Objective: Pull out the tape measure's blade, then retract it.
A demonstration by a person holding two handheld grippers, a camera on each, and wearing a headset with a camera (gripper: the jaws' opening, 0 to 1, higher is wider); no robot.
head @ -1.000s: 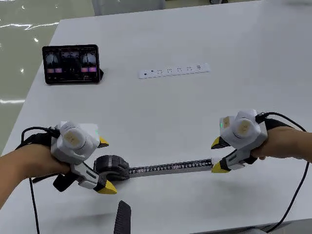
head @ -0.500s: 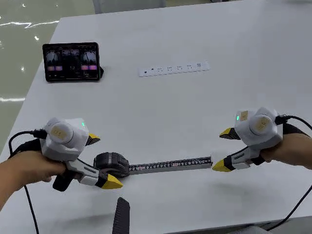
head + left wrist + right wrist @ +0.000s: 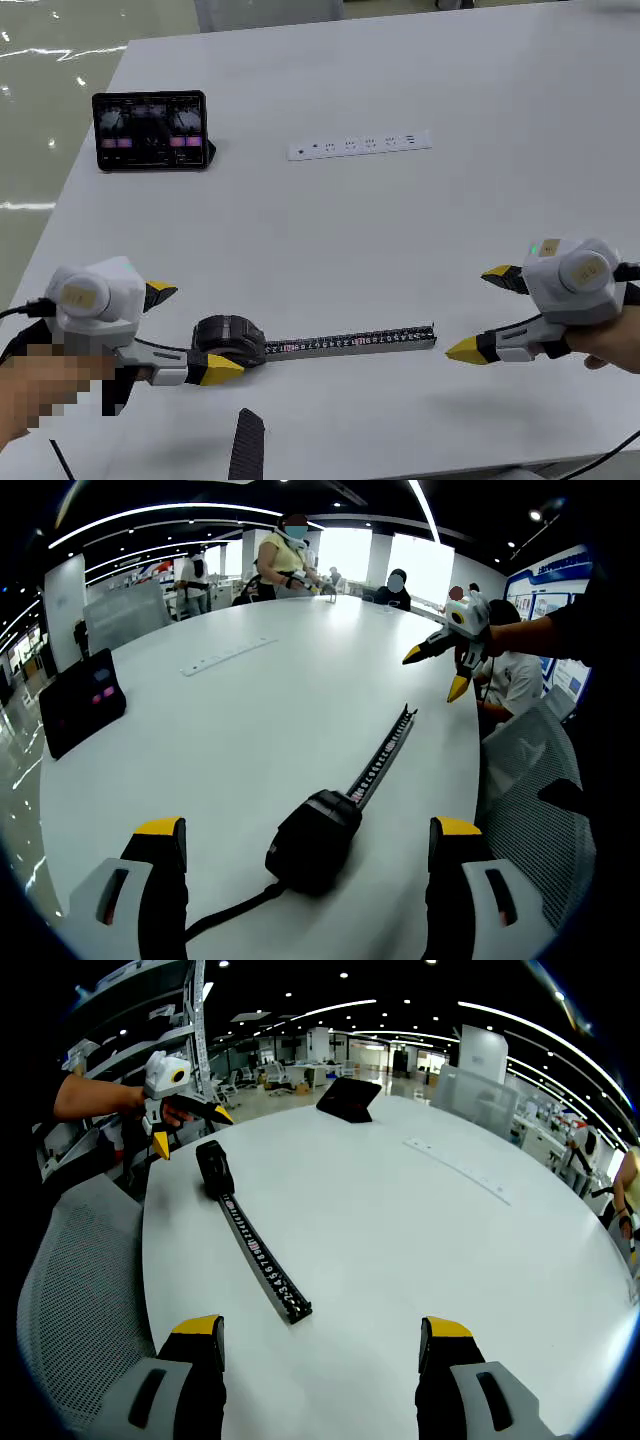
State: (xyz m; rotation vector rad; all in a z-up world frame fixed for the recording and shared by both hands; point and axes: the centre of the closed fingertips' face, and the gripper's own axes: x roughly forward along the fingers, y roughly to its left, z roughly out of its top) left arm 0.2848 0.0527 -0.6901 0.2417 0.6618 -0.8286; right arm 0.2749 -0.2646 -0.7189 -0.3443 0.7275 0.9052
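The black tape measure [image 3: 228, 342] lies on the white table, its blade [image 3: 350, 341] drawn out to the right and flat on the surface. My left gripper [image 3: 195, 330] stands open just left of the case, apart from it. The right gripper [image 3: 480, 311] is open a little to the right of the blade's tip, gripping nothing. In the left gripper view the case [image 3: 313, 840] sits between and ahead of my open fingers [image 3: 160, 832], the blade [image 3: 385, 758] running toward the right gripper [image 3: 450, 660]. In the right gripper view the blade [image 3: 262, 1260] leads to the case [image 3: 213, 1165] and the left gripper [image 3: 190, 1130].
A dark tablet [image 3: 150, 130] stands at the back left and a white power strip [image 3: 360, 145] lies mid-table. A black mesh chair back [image 3: 248, 445] pokes up at the table's near edge. Several people stand at the far end [image 3: 285, 550].
The left gripper has backed off leftward from the case. The right gripper has let go of the blade tip and drawn away to the right. The blade stays extended.
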